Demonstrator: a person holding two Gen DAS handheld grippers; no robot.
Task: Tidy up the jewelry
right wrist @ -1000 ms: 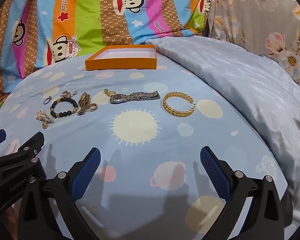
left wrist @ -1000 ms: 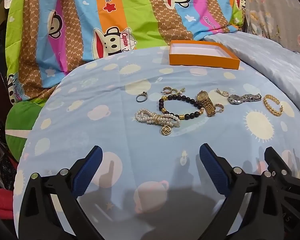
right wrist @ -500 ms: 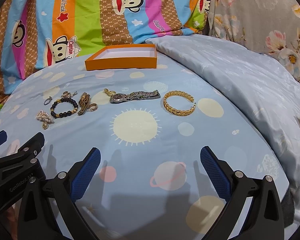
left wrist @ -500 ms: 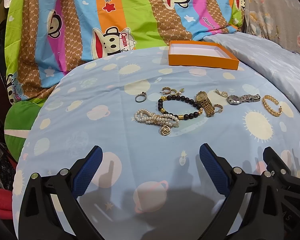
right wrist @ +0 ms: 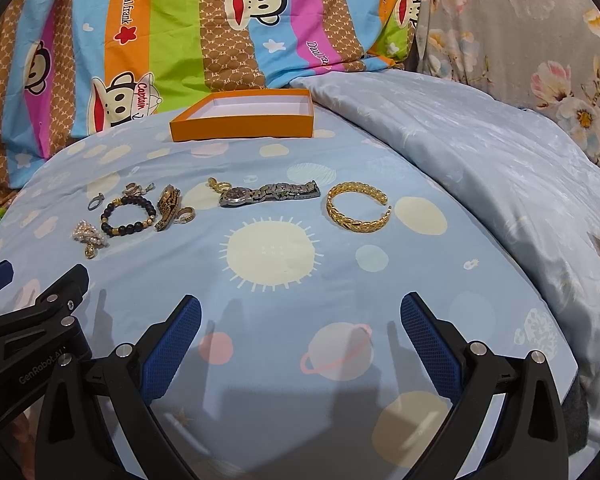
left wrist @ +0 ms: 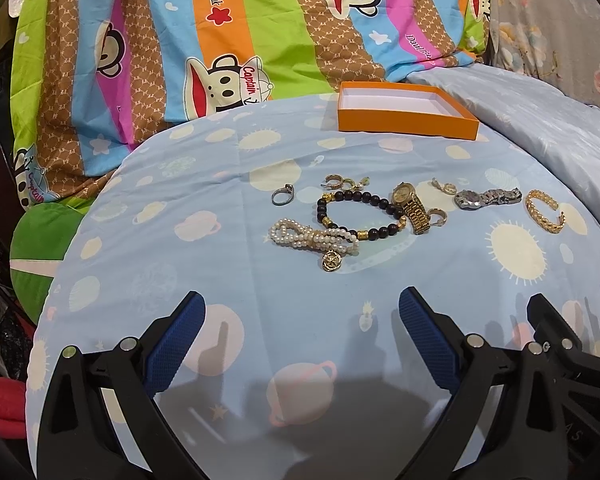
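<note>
Jewelry lies in a row on the light blue bedsheet: a pearl bracelet (left wrist: 314, 240), a black bead bracelet (left wrist: 360, 216), a gold watch (left wrist: 410, 206), a silver watch (right wrist: 268, 193), a gold cuff bangle (right wrist: 358, 212), a silver ring (left wrist: 282, 195) and small earrings (left wrist: 346, 182). An open orange box (left wrist: 406, 114), white inside and empty, sits behind them; it also shows in the right wrist view (right wrist: 244, 118). My left gripper (left wrist: 300, 320) is open and empty, short of the pearls. My right gripper (right wrist: 300, 324) is open and empty, short of the bangle.
A striped monkey-print quilt (left wrist: 220, 40) is piled behind the box. A pale blue duvet (right wrist: 480, 152) rises on the right, with floral fabric (right wrist: 520, 40) beyond. The sheet drops off at the left edge (left wrist: 60, 280).
Both views have shifted very slightly; the jewelry and box have not moved. Both grippers stay open and empty.
</note>
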